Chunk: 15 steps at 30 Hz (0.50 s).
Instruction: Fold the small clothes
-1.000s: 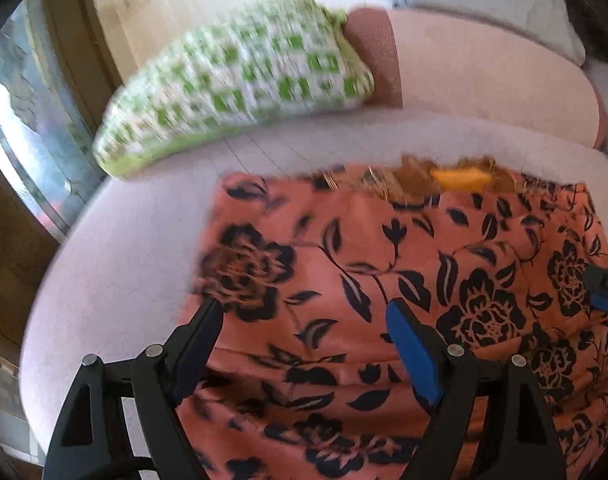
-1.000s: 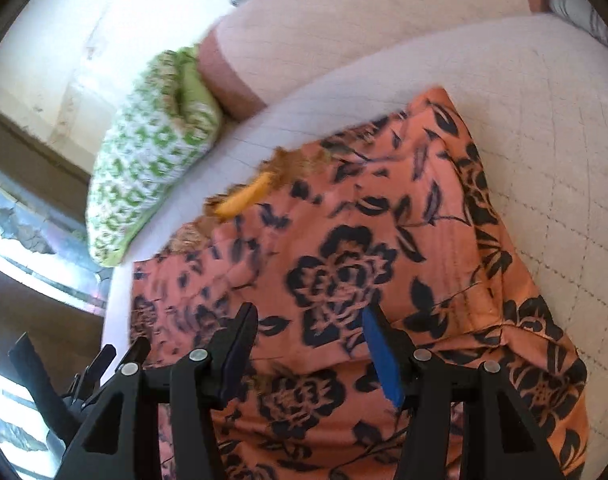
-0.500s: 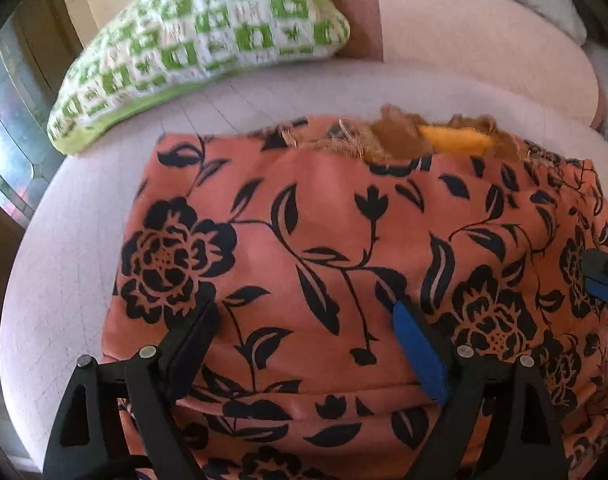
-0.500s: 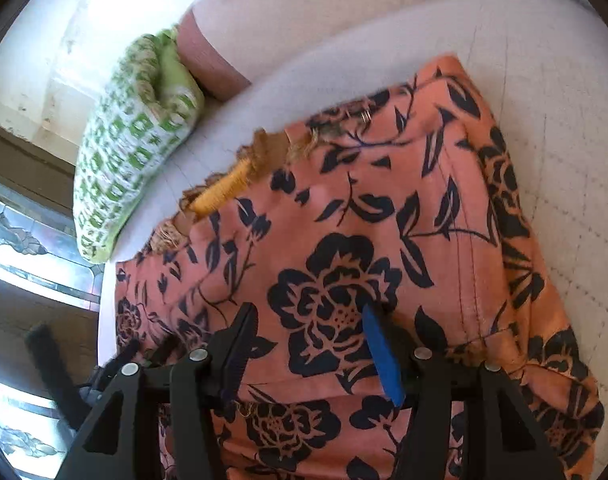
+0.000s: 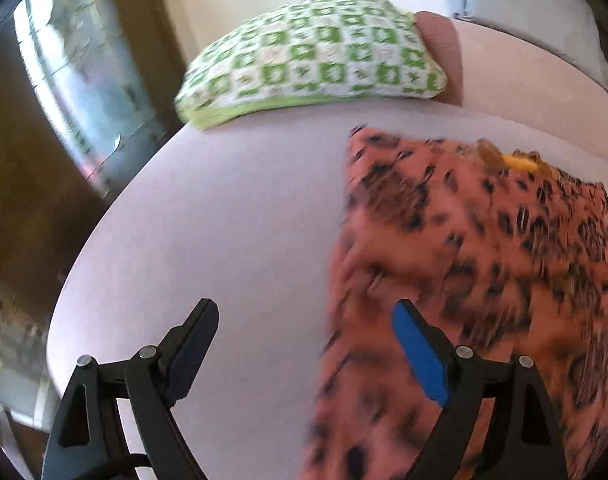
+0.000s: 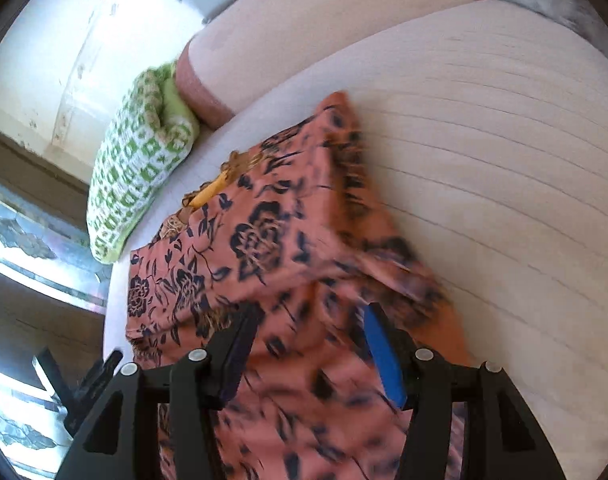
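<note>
Mostly blurred in the left wrist view: orange floral garment (image 5: 483, 280) smeared by motion, black print reduced to streaks, right and lower parts cut off by the frame edge. Lying on the pale quilted cushion (image 5: 232, 220), far edge showing a yellow-orange trim, hard to make out. Green checked pillow (image 5: 315, 60) further back, against the couch backrest (image 5: 535, 76). Left gripper (image 5: 304, 332) angled steeply down over bare cushion just beside the garment's left edge; jaws spread wide, having just been opening, nothing between them, blue-padded finger overlapping the cloth edge, contact impossible to judge.

Sharper at the far end in the right wrist view, blurred near the fingers. Same garment (image 6: 264, 248) stretched across the cushion (image 6: 503, 152), lower part hidden behind the gripper frame and cut off at the bottom. Right gripper (image 6: 307, 344) tilted down over the near part of the cloth, jaws apart at a middling width and just been opening; fabric beneath and between them, no pinch visible. Pillow (image 6: 140, 168) at upper left. Tips of the other gripper poking in at lower left, dark and indistinct.
</note>
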Tool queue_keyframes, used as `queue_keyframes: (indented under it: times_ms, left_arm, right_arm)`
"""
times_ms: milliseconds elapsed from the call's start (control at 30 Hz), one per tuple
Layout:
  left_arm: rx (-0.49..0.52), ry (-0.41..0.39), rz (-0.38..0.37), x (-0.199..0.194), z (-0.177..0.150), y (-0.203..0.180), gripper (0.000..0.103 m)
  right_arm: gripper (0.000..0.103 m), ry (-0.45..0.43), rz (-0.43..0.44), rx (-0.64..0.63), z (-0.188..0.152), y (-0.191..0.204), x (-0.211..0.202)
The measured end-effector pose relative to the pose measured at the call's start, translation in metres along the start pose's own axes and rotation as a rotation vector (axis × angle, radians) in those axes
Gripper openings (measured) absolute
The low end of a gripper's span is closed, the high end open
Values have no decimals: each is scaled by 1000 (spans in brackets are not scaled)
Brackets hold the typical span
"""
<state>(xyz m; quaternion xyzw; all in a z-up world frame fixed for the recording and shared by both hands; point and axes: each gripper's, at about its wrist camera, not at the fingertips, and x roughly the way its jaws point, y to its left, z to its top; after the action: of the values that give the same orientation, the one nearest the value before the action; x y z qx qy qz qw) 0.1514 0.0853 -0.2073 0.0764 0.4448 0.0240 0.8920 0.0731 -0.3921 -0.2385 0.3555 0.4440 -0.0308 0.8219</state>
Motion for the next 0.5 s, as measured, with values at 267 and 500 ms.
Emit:
queue_keyframes:
  times_ms: [267,500]
  left_arm:
    - [-33,153,-167,-30,-69,48,86]
    - [16,208,-243,-38,-83,45,58]
  right_arm:
    - [63,56,21,115,-69,-64,-63]
    - [63,146,-14,144,-96,-89,-69]
